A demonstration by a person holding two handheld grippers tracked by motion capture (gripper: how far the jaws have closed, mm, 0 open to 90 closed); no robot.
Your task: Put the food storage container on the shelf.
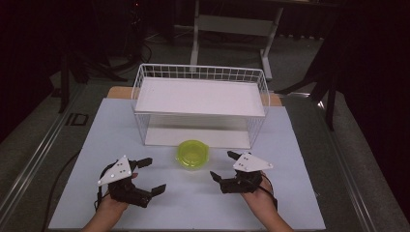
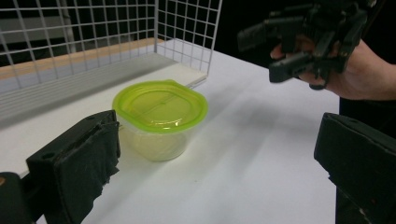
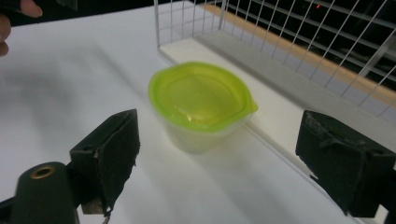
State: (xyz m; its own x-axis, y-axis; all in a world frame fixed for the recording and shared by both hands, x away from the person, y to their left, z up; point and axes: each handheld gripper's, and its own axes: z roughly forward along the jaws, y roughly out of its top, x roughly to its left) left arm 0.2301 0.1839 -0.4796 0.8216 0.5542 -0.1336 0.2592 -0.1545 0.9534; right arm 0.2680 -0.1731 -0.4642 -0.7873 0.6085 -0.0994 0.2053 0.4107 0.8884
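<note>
The table [image 1: 193,203] and whole wire rack [image 1: 200,104] are taken in from the high view; the tub's clear body under its green lid [image 2: 160,105] is revealed up close. The tub [image 1: 192,153] is placed before the rack, between left gripper [image 1: 147,175] and right gripper [image 1: 223,166], both spread wide, nothing gripped.

The tub [image 1: 192,153] has a lime-green lid [image 2: 160,106] over a clear, yellowish body. The wire rack [image 1: 200,104] is white, a grid of thin squares, with white shelves. The table [image 1: 290,193] top is pale white with a tan wooden edge at the back. Both grippers [image 1: 147,176] [image 1: 224,166] are black, each topped by a grey-white plate.
</note>
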